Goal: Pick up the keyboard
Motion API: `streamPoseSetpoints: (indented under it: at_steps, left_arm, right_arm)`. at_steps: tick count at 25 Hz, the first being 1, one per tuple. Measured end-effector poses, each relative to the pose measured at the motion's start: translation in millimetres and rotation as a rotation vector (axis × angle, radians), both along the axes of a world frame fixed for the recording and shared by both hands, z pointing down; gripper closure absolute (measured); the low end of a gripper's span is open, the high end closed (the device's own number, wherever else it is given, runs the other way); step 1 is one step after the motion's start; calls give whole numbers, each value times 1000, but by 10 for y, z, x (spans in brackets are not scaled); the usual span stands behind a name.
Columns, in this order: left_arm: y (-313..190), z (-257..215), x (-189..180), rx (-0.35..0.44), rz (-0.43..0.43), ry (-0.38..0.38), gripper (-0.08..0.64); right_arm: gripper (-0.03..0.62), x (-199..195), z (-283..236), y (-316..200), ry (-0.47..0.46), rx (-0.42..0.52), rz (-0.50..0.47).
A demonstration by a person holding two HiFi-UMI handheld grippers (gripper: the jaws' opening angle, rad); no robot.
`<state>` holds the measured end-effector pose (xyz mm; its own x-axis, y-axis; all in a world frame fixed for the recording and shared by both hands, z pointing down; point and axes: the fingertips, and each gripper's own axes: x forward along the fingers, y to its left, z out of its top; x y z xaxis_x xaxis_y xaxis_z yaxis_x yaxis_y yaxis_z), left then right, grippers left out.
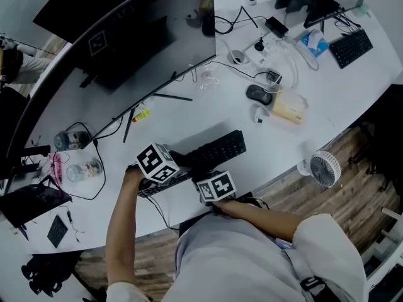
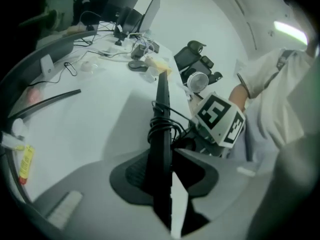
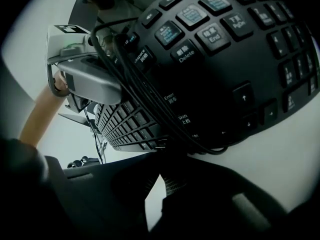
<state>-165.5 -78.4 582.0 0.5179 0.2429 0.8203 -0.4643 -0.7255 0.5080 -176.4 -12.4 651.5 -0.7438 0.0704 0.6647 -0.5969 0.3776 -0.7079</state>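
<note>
Though its left end is hidden, the left gripper [image 2: 163, 170] and right gripper [image 3: 167, 170] both clamp the black keyboard [image 1: 220, 148] by the desk's [image 1: 327, 106] near edge.

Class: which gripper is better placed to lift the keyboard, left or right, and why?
Left, probably. The left gripper is shut on the keyboard, one end held edge-on deep between its jaws. The right gripper meets only the near long edge at its jaw tips; grip unclear.
</note>
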Motion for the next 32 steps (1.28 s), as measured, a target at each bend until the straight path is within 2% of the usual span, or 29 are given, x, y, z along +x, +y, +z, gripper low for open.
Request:
streamPoseSetpoints:
  at_steps: [5, 10, 15, 26, 32]
  left_arm:
    - [229, 285, -50, -35, 144, -123, 560]
    - [277, 326, -75, -70, 110, -109, 560]
    - [268, 343, -66, -67, 131, -127, 560]
    - [289, 373, -24, 23, 175, -200, 560]
    - [274, 398, -13, 77, 171, -236, 560]
  right_arm:
    - [600, 9, 2, -13, -1, 1, 4]
    - [600, 27, 9, -2, 1, 0, 6]
    - [600, 26, 9, -16, 0, 0, 8]
    - [598, 12, -1, 1, 1, 12, -1]
    - [598, 20, 5, 10, 4, 14, -9]
